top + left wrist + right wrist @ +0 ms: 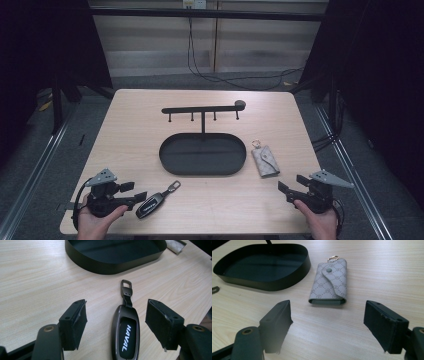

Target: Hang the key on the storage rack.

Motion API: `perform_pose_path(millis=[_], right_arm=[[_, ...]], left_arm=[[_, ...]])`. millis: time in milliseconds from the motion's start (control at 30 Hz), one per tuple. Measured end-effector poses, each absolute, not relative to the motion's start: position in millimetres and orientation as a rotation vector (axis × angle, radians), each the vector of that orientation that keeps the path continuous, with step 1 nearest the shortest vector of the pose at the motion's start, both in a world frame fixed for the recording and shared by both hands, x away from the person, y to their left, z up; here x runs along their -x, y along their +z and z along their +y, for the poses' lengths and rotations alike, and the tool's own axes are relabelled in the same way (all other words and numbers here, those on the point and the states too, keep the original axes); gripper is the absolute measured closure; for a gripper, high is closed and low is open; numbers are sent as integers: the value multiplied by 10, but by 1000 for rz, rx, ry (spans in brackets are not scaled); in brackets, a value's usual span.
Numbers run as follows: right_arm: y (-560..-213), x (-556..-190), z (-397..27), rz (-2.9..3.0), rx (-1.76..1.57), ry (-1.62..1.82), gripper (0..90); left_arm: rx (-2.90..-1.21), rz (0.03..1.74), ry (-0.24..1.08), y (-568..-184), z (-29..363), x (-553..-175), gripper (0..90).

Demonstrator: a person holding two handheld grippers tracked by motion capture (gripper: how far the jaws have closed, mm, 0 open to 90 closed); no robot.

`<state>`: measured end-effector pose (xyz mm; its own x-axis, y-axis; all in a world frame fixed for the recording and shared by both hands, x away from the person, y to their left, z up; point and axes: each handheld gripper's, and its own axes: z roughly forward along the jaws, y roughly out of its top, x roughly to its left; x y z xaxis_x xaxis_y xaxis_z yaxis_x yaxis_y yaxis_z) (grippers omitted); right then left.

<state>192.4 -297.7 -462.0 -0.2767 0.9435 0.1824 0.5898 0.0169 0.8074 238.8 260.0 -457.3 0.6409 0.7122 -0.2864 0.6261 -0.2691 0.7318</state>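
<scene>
Left tongs (116,322) stand open astride a glossy dark key fob (125,333), untouching; right tongs (328,325) gape before a grey patterned key pouch (330,285) on the woodgrain tabletop (374,270).

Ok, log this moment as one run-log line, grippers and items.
left gripper: open, astride car key fob, not touching | right gripper: open, short of grey key pouch | black oval tray: holds nothing

A glossy metal-rimmed key fob (125,332) and a matt patterned leather-look key pouch (330,282) lie on pale smooth wood-grain table (150,115).
</scene>
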Motion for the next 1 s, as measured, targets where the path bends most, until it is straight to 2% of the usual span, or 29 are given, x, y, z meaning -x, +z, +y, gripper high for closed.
perform_pose_path(millis=[100, 267, 367, 433, 600, 700, 1000], right_arm=[[-4629, -1936, -2964, 1912, -1556, 1153, 220], [-4632, -1941, -2966, 1921, -1557, 1157, 220], [-4634, -1939, -2963, 1926, -1553, 1155, 220], [-4633, -1934, -2961, 1926, -1556, 1154, 220], [-4625, -1928, -2952, 1921, -1552, 1148, 246], [-4620, -1908, -2948, 1922, -1547, 1148, 247], [-4630, -1925, -2946, 1930, -1552, 1148, 237]], left_arm=[[-1990, 1063, 138, -4574, 2589, -2389, 371], [-2003, 1060, 168, -4553, 2612, -2395, 375], [-1992, 1091, 210, -4526, 2625, -2386, 336], [-2002, 1078, 192, -4521, 2619, -2386, 382], [-2044, 1021, 150, -4486, 2571, -2375, 338], [-2044, 1012, 134, -4460, 2553, -2372, 364], [-2201, 974, 110, -4468, 2345, -2479, 414]])
